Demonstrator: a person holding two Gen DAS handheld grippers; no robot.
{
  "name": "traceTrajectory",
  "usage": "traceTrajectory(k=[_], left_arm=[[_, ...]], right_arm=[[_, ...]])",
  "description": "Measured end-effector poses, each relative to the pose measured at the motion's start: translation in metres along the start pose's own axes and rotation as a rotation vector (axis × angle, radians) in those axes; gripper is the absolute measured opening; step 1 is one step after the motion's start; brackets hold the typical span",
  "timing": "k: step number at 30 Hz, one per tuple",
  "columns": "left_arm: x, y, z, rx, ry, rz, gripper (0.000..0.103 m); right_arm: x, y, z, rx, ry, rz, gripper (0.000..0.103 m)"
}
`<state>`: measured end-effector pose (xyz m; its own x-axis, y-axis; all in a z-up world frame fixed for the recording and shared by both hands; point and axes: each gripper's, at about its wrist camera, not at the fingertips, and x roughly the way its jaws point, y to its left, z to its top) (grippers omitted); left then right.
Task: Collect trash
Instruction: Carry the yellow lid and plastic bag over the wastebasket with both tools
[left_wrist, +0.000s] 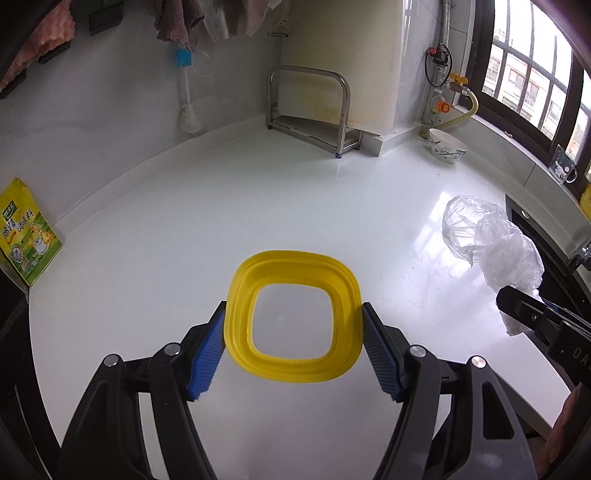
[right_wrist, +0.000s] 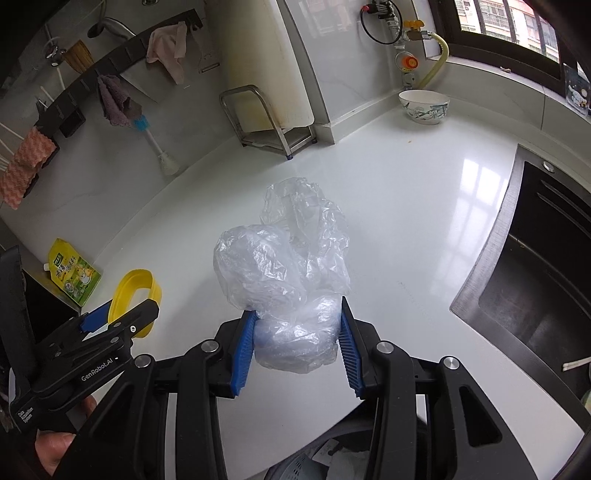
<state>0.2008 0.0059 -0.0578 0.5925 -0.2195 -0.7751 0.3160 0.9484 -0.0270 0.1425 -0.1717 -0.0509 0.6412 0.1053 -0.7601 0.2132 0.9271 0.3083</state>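
My left gripper (left_wrist: 293, 325) is shut on a yellow square plastic ring lid (left_wrist: 295, 266), its blue pads pressing the lid's left and right edges above the white counter (left_wrist: 221, 221). The lid also shows in the right wrist view (right_wrist: 127, 291), beside the left gripper (right_wrist: 122, 314). My right gripper (right_wrist: 297, 325) is shut on a crumpled clear plastic bag (right_wrist: 288, 258), held above the counter (right_wrist: 406, 221). The bag also shows in the left wrist view (left_wrist: 491, 240), with the right gripper's fingers (left_wrist: 524, 306) below it.
A yellow-green seasoning pouch (left_wrist: 27, 236) stands at the left edge. A metal rack (left_wrist: 310, 110), a bottle brush (left_wrist: 186, 92) and a patterned bowl (right_wrist: 424, 105) sit at the back. A dark sink (right_wrist: 535, 277) lies right. A bin with trash (right_wrist: 332, 458) sits below the counter edge.
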Motion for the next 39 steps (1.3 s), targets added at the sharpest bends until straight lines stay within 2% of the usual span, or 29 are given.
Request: traceTrajectory(k=[9,21,32,39], left_arm=[[-0.045,-0.027,-0.02,0.031,-0.031,-0.033,0.068],[-0.089,-0.083,-0.056,0.06,-0.043,-0.09,0.068],[-0.116,-0.125,-0.098,0.092,-0.03,-0.11,0.068],[-0.12,-0.139,-0.125,0.087,0.004,-0.116,0.068]], right_arm=[[-0.052,-0.019,-0.028,0.019,-0.033,-0.011,0.04],[-0.108,-0.059,-0.076,0.033,-0.031,-0.021,0.04],[-0.134,-0.093,-0.121,0.042,0.006,-0.012,0.04],[-0.139,-0.112,-0.146,0.041,0.049,0.01,0.04]])
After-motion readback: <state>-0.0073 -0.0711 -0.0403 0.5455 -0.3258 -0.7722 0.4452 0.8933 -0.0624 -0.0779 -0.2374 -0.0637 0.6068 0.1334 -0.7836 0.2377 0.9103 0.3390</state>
